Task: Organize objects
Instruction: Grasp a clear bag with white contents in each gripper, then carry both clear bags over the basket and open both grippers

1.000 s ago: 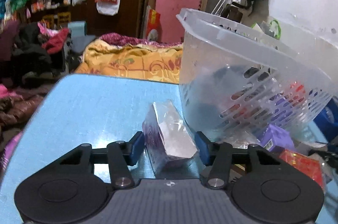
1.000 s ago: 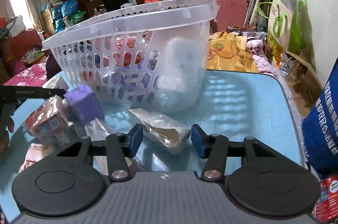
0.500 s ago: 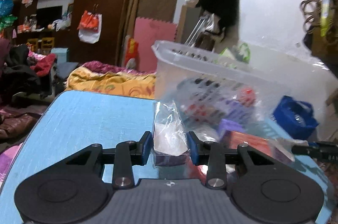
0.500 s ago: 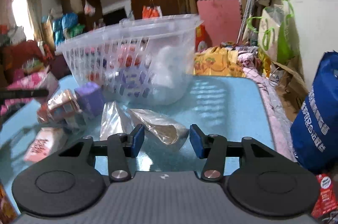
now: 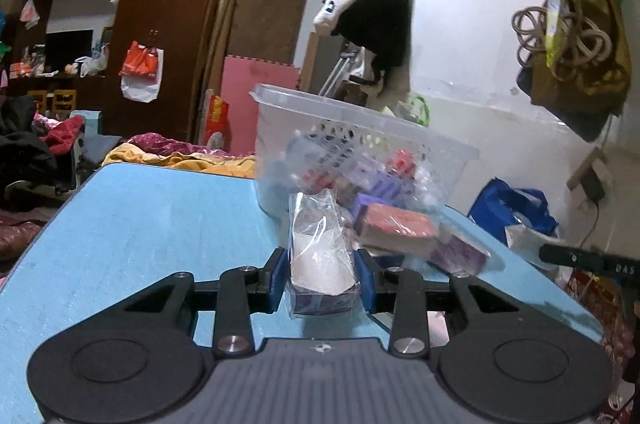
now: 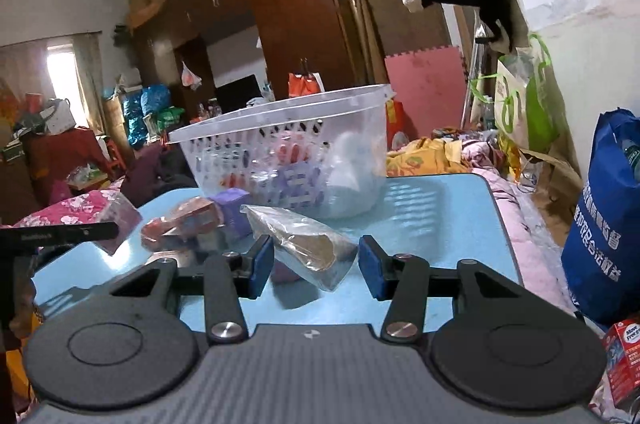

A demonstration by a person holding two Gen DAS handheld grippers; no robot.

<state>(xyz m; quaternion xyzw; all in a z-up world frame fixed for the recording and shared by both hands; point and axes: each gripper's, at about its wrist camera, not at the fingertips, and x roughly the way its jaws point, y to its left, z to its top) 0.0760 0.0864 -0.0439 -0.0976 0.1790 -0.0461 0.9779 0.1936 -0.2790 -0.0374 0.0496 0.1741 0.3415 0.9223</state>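
Observation:
My left gripper (image 5: 322, 280) is shut on a purple box wrapped in clear plastic (image 5: 322, 264) and holds it above the blue table (image 5: 152, 224). The same box shows at the left of the right wrist view (image 6: 116, 224). My right gripper (image 6: 316, 264) is open. A brown packet in clear plastic (image 6: 304, 244) sits between its blue pads without touching them. The clear plastic basket (image 5: 352, 159) stands farther back on the table with several small boxes inside; it also shows in the right wrist view (image 6: 288, 159).
A red box (image 5: 396, 228) and a purple box (image 5: 460, 254) lie on the table in front of the basket. A red box (image 6: 180, 228) and a purple box (image 6: 234, 214) show in the right wrist view. A blue bag (image 6: 604, 220) stands right of the table.
My left gripper closed on the wrapped purple box and lifted it back away from the basket. My right gripper drew back and rose, with the brown packet still between its open jaws.

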